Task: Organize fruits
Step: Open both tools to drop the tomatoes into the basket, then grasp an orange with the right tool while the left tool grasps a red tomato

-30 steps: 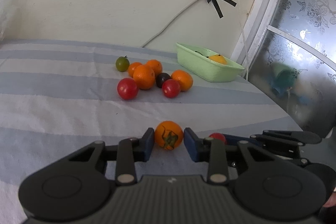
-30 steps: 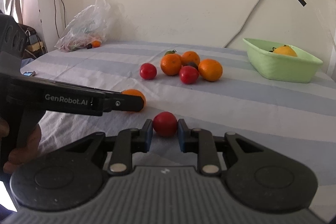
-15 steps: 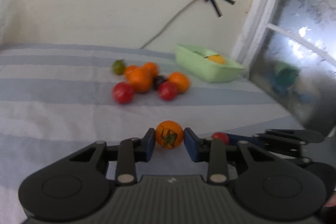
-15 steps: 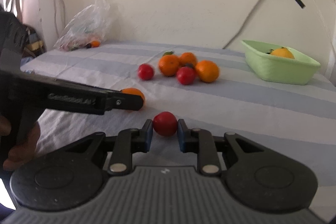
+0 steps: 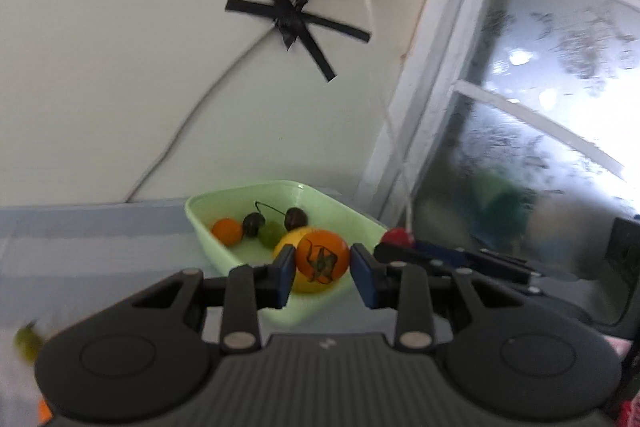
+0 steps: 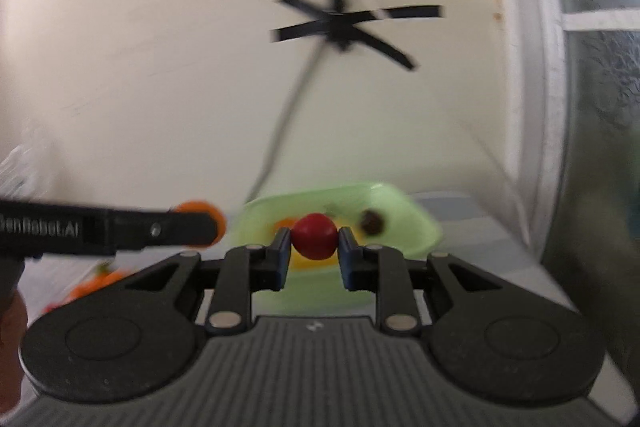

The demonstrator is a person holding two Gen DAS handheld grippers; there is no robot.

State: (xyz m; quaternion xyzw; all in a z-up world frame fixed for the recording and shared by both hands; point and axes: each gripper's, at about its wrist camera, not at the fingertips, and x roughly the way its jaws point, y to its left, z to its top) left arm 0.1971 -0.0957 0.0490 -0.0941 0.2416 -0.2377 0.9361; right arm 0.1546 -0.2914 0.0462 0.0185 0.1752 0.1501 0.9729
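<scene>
So an orange round fruit with a dark green star-shaped calyx (image 5: 321,259) is clamped between the blue pads of the left tongs (image 5: 322,269), held right in front of the pale green rectangular plastic tray (image 5: 208,231). A small glossy red tomato-like fruit (image 6: 314,236) is pinched in the right tongs (image 6: 313,254), also held up at the tray's near side.

Inside the tray, a small orange fruit (image 5: 227,230), two dark cherry-looking ones on a stem (image 5: 254,222), a green round one (image 5: 271,233) and a yellow one (image 5: 290,247) can be seen. The tray sits on the blue-and-white striped cloth surface (image 5: 88,243) near the wall corner.

In the right wrist view, white lettering on the left tongs' black arm can be partly read as "enRobot.AI" (image 6: 40,227), cut off at the frame edge. Black tape strips crossed like a star (image 5: 298,25) are stuck on the wall over a cable.
</scene>
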